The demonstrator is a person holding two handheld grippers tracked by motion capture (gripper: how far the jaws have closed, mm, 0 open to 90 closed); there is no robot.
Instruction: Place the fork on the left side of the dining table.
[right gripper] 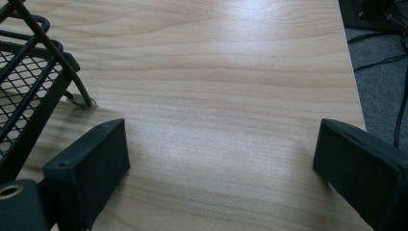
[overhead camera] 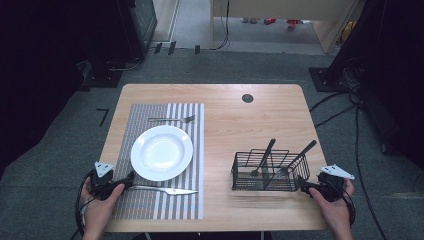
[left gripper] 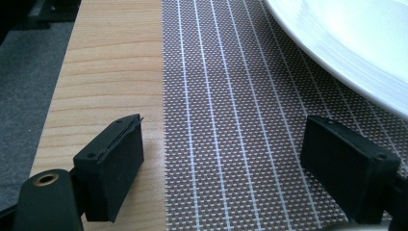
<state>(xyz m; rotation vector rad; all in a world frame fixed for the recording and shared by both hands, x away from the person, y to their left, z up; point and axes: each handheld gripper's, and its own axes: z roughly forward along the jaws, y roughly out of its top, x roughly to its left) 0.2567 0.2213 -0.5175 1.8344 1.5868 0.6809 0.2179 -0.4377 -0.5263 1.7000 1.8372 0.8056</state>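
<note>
Wire caddy (overhead camera: 270,172) holding two black-handled utensils (overhead camera: 265,155), white plate (overhead camera: 161,152) bare, left gripper (overhead camera: 120,186) and right gripper (overhead camera: 306,186) jaws released

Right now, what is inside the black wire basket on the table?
In the black wire basket stand two black-handled utensils, leaning right, with handles above the rim. One end looks like a spoon; the other end is blurred behind the mesh, so I cannot name it.

Overhead light brightens the pale wooden bench (overhead camera: 250,125) while the surrounding room falls dark at left and right. Glare washes the round white plate (overhead camera: 161,152); near black tongs (right gripper: 221,163) blur softly, casting faint shadows.
</note>
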